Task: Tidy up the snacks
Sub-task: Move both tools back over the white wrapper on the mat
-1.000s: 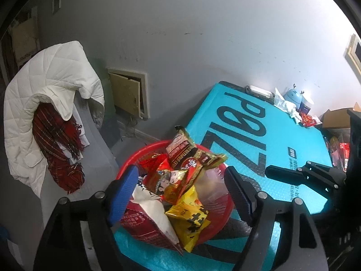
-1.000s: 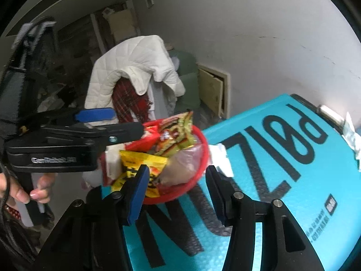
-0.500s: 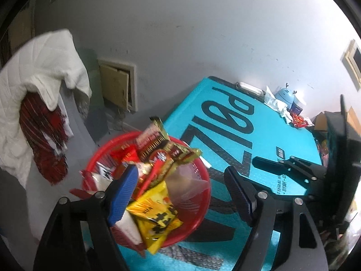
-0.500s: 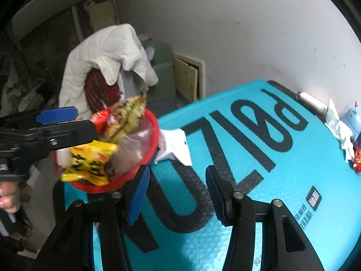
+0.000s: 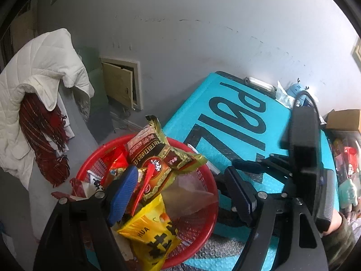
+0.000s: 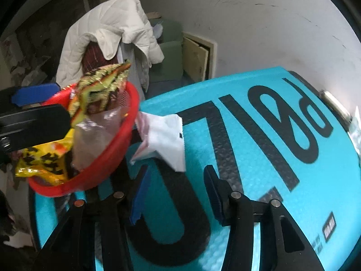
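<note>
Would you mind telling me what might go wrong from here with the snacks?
The red basket is overfilled: the yellow packet hangs over its rim and may slide out. The white packet lies on the teal mat against the basket, so the open right hand-held gripper may bump the basket when reaching for it.

One red basket [image 5: 203, 230] held at least four snack packets, among them one yellow packet [image 5: 155, 237]. One white packet [image 6: 164, 140] lay beside it on the worktop [image 6: 259, 162].
</note>
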The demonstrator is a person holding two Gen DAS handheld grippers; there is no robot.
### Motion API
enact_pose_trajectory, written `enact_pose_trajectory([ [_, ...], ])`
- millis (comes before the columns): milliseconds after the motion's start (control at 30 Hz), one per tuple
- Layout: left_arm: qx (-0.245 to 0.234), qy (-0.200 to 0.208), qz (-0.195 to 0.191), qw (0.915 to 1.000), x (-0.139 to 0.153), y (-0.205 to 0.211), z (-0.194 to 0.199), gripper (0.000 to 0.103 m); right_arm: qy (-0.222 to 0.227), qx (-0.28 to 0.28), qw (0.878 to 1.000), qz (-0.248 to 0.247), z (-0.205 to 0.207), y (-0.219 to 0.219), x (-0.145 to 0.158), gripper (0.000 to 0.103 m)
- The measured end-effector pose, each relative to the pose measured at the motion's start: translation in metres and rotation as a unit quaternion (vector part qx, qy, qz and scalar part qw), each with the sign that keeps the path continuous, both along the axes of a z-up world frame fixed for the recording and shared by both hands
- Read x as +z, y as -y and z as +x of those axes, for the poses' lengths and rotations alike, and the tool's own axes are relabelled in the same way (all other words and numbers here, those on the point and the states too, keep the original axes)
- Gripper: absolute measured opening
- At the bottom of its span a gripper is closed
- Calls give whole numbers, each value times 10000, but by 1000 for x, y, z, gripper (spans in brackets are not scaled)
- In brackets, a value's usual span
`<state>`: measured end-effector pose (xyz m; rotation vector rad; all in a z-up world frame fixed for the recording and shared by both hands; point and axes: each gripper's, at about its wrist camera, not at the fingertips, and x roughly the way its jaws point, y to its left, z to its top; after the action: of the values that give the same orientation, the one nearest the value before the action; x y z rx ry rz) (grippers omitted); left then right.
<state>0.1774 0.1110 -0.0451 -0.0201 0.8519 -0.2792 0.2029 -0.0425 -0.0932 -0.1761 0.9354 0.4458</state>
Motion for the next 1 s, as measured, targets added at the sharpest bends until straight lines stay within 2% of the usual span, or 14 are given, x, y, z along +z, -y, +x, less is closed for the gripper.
enact_pose_trajectory([
  [67,-11,1,5,10000,0,1,1,78,6,120,9999,23,5,-2,-4,41],
  [133,-10,-16,35,10000,0,2,2,78,-29,226,9997,14,9,-4,-8,32],
  [167,-6,-22,43,10000,0,2,3,78,-44,242,9997,-9,10,-5,-10,23],
  [233,0,-30,50,10000,0,2,3,78,-36,289,9996,-43,10,-7,-12,16],
  [267,6,-35,44,10000,0,2,3,78,-21,299,9995,-43,11,-7,-12,6],
  [300,16,-42,22,10000,0,2,3,78,15,246,9997,-36,10,-6,-10,4],
  [500,-3,-125,-128,9998,2,0,0,78,-30,-25,9998,182,3,8,-3,3],
  [733,-218,-208,-243,9993,5,13,-15,78,60,-421,9988,223,-35,34,14,3],
  [1000,-982,-188,-328,9944,12,47,-55,78,-20,-769,9969,136,-102,57,19,3],
])
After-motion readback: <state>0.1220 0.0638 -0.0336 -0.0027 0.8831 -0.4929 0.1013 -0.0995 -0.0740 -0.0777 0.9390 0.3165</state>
